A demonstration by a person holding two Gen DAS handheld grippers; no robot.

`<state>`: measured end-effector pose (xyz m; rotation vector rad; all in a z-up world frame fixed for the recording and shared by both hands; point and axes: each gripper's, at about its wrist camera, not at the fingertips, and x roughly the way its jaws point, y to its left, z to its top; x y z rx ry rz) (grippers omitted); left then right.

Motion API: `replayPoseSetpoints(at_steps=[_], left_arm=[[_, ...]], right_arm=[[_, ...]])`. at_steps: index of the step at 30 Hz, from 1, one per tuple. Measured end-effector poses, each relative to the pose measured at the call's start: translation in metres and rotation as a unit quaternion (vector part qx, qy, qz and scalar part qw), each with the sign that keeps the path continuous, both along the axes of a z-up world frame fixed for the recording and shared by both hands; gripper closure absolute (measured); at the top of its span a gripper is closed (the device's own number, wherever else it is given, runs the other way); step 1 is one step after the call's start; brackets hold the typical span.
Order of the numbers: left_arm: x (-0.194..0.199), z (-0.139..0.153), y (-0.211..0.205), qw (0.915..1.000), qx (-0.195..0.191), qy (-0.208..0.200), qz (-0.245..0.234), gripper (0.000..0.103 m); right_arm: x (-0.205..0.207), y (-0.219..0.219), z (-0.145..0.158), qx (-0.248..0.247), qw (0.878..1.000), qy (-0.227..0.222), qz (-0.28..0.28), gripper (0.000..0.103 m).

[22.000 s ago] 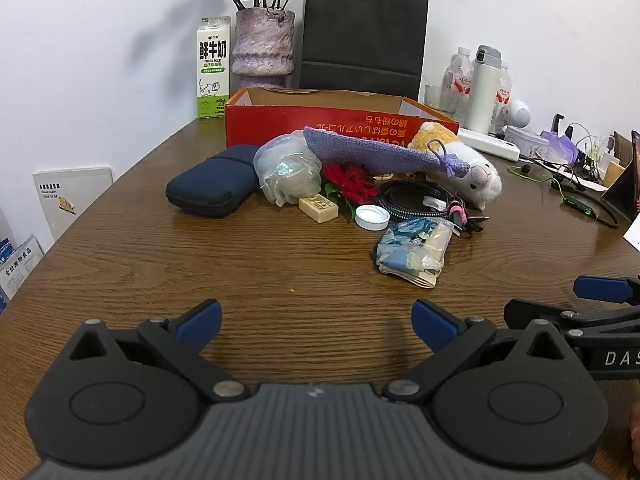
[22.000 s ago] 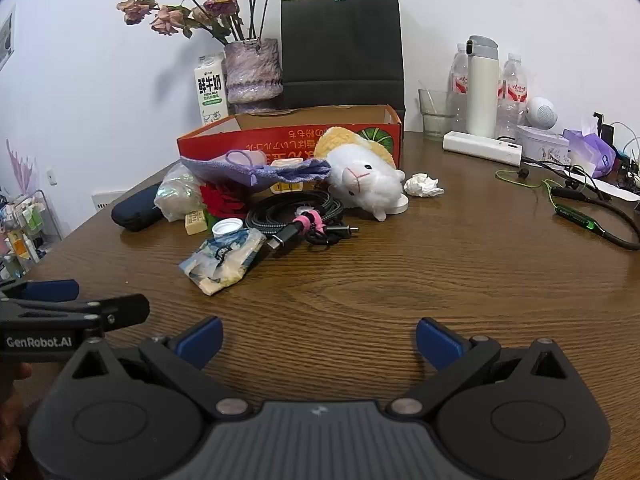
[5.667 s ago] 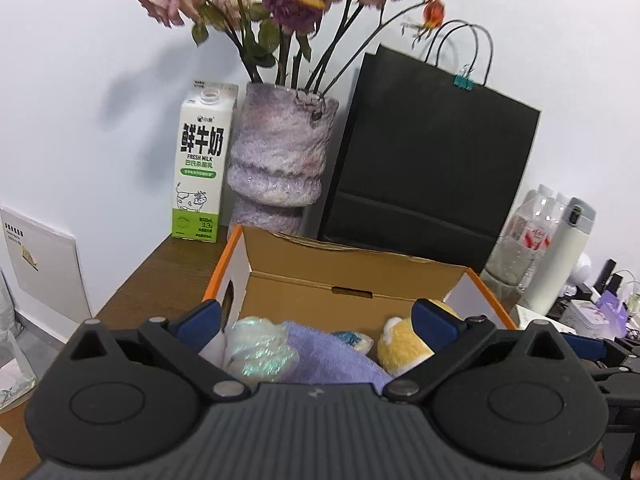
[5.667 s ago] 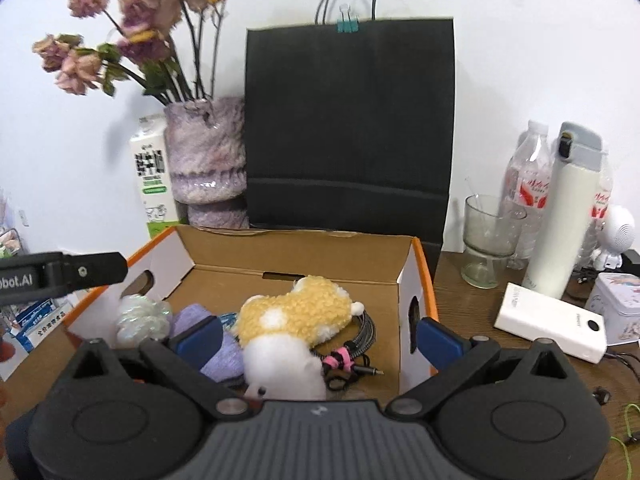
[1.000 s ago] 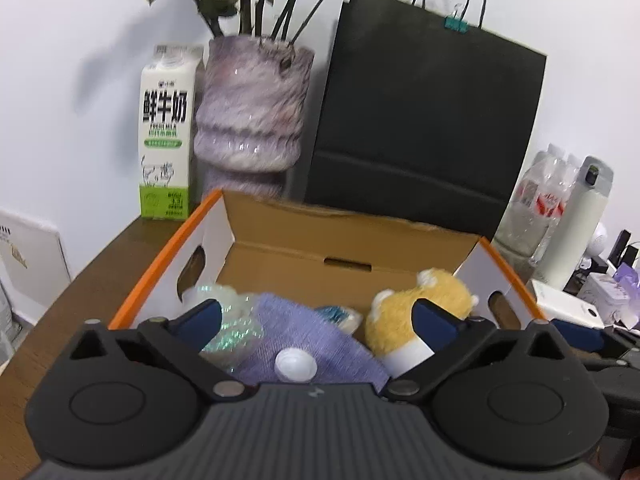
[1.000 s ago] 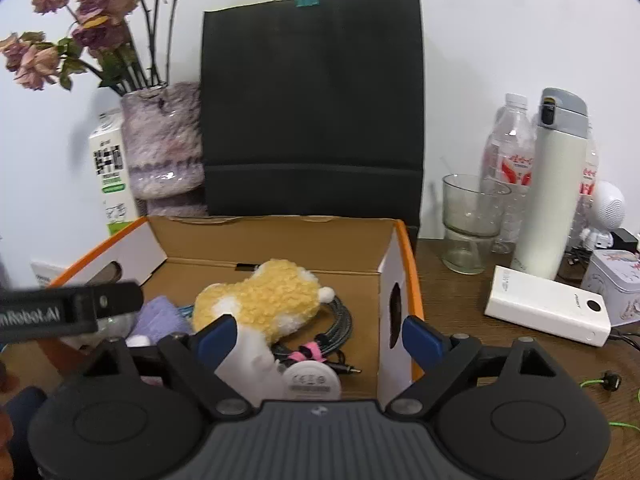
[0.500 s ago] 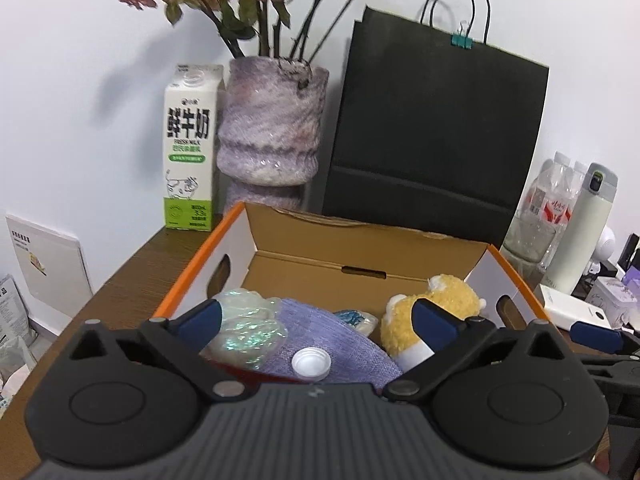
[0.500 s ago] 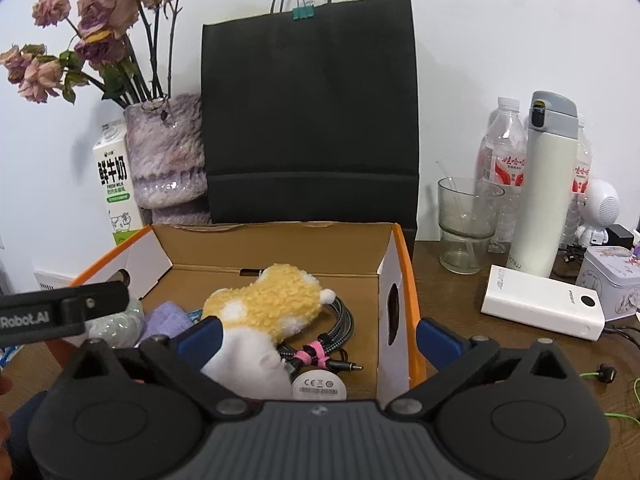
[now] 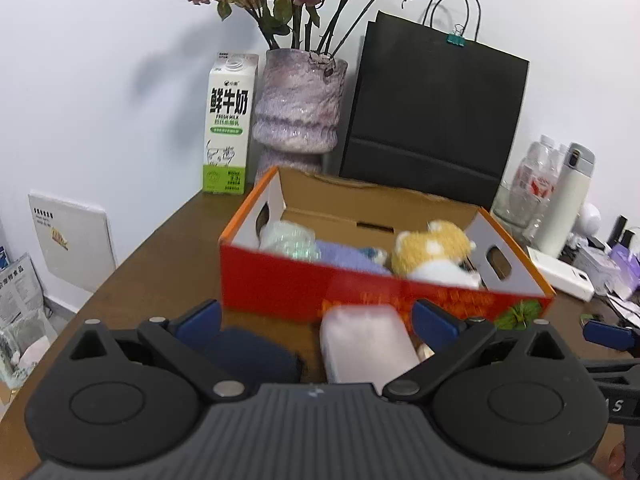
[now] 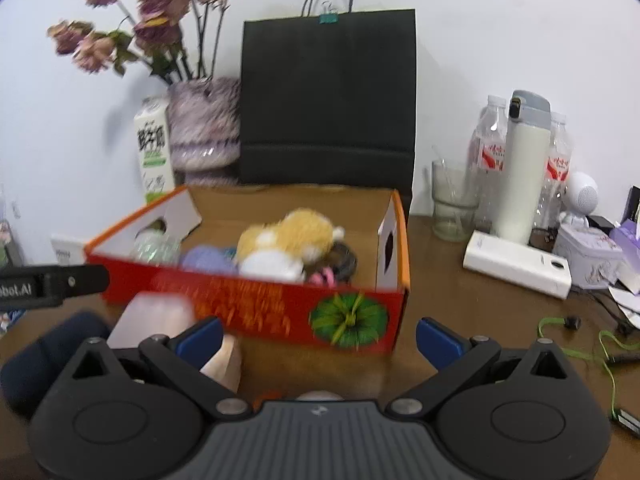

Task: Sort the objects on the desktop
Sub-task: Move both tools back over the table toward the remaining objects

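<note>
A red and orange cardboard box (image 9: 280, 288) (image 10: 256, 300) stands on the wooden table. It holds a plush sheep (image 9: 432, 252) (image 10: 288, 240), a purple pouch (image 9: 344, 258) (image 10: 208, 260), a clear bag (image 9: 288, 240) and a coiled cable (image 10: 340, 264). In front of the box lie a dark blue case (image 9: 248, 356) (image 10: 44, 356) and a pale pink block (image 9: 368, 344) (image 10: 156, 316). My left gripper (image 9: 316, 320) is open and empty above them. My right gripper (image 10: 318, 336) is open and empty in front of the box.
Behind the box stand a milk carton (image 9: 228, 124), a purple vase of dried roses (image 9: 298, 112) and a black paper bag (image 9: 432, 120). At the right are a glass (image 10: 454, 200), a white flask (image 10: 520, 168), bottles, a white power bank (image 10: 516, 264) and a green cable (image 10: 600, 344).
Both grippers have pulled back and up from over the box. The box's red front, the blue case and the pink block have come into view.
</note>
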<state>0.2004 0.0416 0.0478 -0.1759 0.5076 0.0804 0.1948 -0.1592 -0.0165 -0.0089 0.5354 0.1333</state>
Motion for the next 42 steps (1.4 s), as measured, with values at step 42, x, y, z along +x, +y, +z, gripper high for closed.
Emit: replayPoseSetpoints(at_steps=[42], left_arm=[[-0.070, -0.048, -0.023, 0.9976, 0.012, 0.041, -0.054, 0.000]], right_arm=[[-0.064, 0.002, -0.037, -0.026, 0.999, 0.036, -0.004, 0.000]])
